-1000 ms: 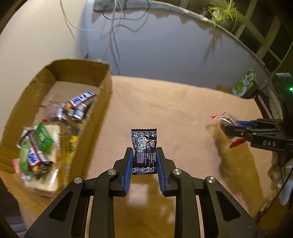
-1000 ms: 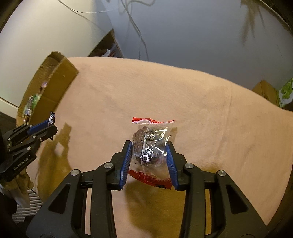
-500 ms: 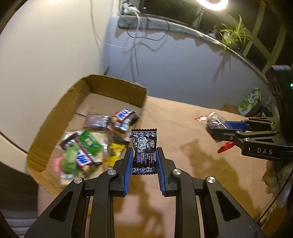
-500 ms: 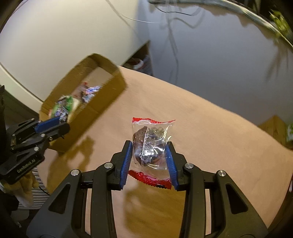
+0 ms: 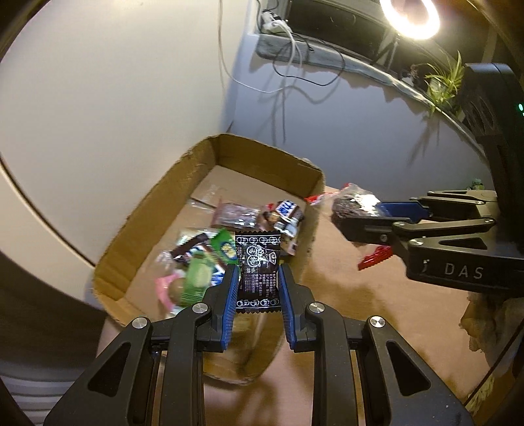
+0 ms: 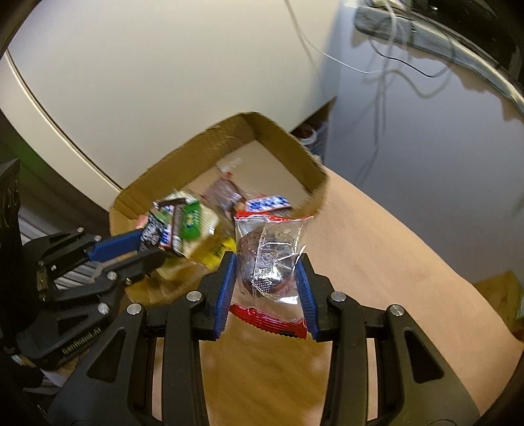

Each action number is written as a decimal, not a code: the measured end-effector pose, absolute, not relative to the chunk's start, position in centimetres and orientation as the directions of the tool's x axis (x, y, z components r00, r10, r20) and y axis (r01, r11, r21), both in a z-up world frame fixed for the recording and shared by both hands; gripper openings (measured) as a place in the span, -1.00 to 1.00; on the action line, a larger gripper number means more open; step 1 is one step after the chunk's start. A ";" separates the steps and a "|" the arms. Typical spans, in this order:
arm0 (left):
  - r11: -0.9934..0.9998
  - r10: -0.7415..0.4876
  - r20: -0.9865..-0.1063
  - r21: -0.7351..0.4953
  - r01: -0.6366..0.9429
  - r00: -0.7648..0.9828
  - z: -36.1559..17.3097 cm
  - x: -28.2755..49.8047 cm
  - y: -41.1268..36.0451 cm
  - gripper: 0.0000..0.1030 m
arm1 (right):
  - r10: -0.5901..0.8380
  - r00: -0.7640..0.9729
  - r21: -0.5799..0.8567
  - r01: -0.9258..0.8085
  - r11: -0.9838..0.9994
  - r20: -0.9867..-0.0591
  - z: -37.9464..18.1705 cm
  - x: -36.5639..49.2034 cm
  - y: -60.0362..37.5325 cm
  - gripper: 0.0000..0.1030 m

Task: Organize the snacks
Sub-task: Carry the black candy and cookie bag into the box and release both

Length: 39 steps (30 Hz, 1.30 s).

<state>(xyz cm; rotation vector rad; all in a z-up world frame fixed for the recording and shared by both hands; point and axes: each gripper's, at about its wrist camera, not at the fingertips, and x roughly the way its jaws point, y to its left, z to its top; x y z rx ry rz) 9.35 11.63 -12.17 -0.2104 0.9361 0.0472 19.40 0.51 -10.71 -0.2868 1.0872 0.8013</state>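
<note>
My left gripper [image 5: 256, 278] is shut on a black printed snack packet [image 5: 258, 262], held upright over the near end of an open cardboard box [image 5: 229, 147]. Inside the box lie several wrapped snacks [image 5: 209, 259], among them a blue-and-white bar [image 5: 288, 209]. My right gripper [image 6: 267, 265] is shut on a clear wrapper with red ends and a dark round cake inside [image 6: 268, 259], just right of the box's near corner. In the left wrist view the right gripper [image 5: 370, 213] hangs beside the box's right wall. In the right wrist view the left gripper [image 6: 147, 242] is over the box.
The box stands at the left edge of a table under a tan cloth [image 5: 376, 311]. Behind it are a pale wall [image 5: 131, 82], hanging cables [image 5: 281, 65], a ring light [image 5: 412, 14] and a potted plant [image 5: 442, 85] on a ledge.
Both grippers have travelled left toward the box, each still gripping its packet. The left one now hangs over the box's contents; the right one has closed in on the box's right wall.
</note>
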 end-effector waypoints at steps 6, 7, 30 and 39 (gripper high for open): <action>0.974 -0.028 -0.797 -0.156 -0.162 0.603 -12.1 9.2 13.0 -0.56 | 0.456 0.193 0.181 -0.734 0.654 -0.869 -10.6 19.3 3.7 -0.25; 0.974 -0.024 -0.797 -0.154 -0.164 0.603 -12.1 9.3 13.1 -0.56 | 0.457 0.190 0.179 -0.740 0.648 -0.869 -10.7 19.3 4.1 -0.25; 0.969 0.002 -0.808 -0.144 -0.202 0.589 -13.2 10.2 15.6 -0.47 | 0.433 0.158 0.166 -0.767 0.620 -0.887 -12.1 20.3 7.6 -0.20; 0.967 0.029 -0.812 -0.124 -0.221 0.583 -13.0 9.8 15.8 -0.08 | 0.429 0.173 0.153 -0.766 0.624 -0.886 -11.8 20.4 7.3 0.22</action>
